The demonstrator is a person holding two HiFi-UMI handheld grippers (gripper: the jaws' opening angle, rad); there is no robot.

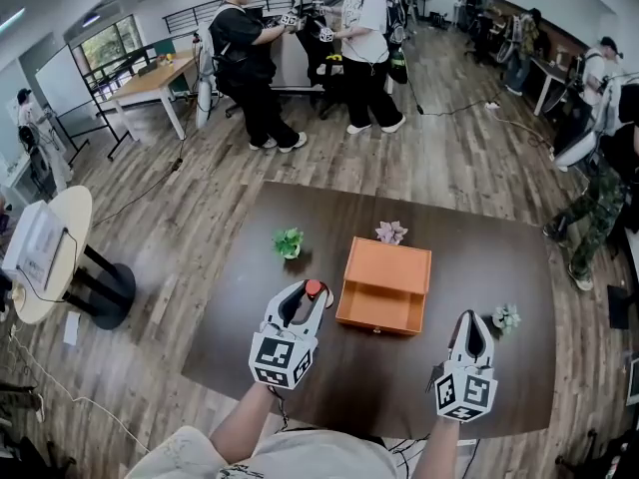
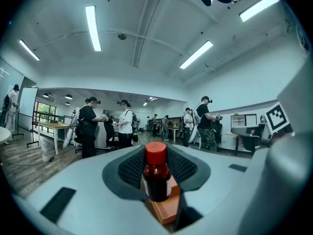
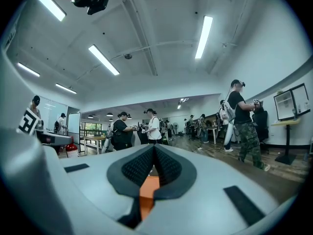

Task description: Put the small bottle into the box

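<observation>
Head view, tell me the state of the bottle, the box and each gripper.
small bottle: upright, capped, clamped.
orange box: on the table, apparently open at its near side.
left gripper: shut on the small bottle.
right gripper: jaws together, empty.

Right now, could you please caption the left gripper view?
The left hand-held gripper holds a red-capped bottle upright, the orange box showing just past it.

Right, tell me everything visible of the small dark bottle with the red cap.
The small dark-brown glassy bottle has a red cap and a pale label. It stands upright, clamped between the left gripper's black ribbed pads, held over the dark table, left of the orange box in the head view, not yet inside.
</observation>
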